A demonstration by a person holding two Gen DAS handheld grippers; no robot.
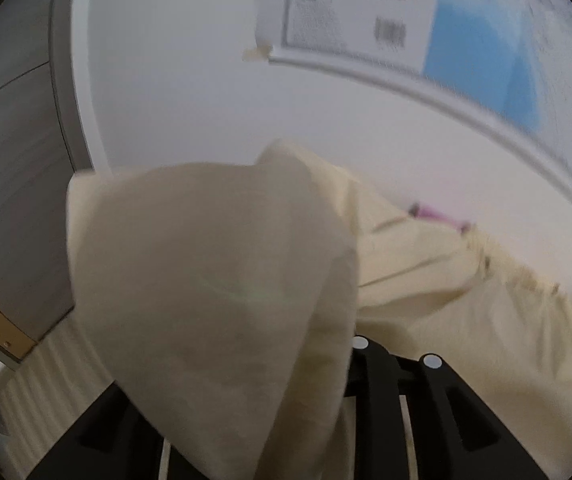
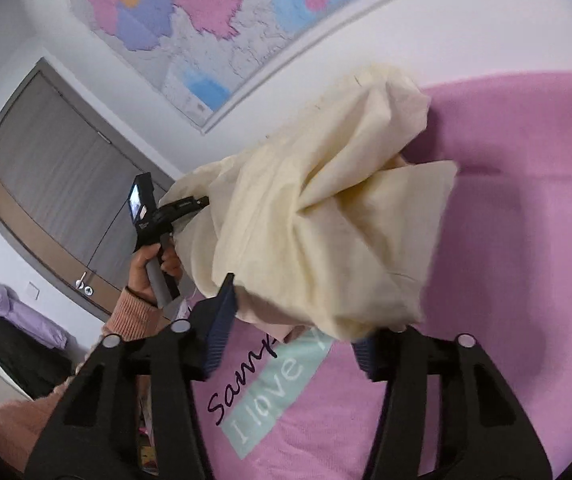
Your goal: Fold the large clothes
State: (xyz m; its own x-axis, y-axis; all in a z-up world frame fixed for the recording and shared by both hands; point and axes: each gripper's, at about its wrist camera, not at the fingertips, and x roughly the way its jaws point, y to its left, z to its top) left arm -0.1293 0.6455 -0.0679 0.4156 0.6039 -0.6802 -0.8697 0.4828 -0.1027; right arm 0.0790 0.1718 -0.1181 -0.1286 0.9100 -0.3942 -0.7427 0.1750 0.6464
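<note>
1. Nearest the right wrist view stood the right tool (image 2: 292,332), its 2 blue-padded fingers (image 2: 219,334) apart, with the lower edge of a cream garment (image 2: 326,216) hanging between them; the pads did not press on it.
2. The cream garment was bunched in mid-air above a pink bedspread (image 2: 518,208) printed with a pale green strip of lettering (image 2: 281,388).
3. At its far side the left tool (image 2: 183,204) was clamped on the cloth, held by a hand (image 2: 153,264) in a salmon knitted sleeve (image 2: 133,312).
4. In the left wrist view the cloth (image 1: 213,280) draped over the left tool's black arms (image 1: 386,380), hiding its fingertips.
5. A coloured map (image 2: 205,20) hung on the white wall, beside a grey door (image 2: 45,184).
</note>
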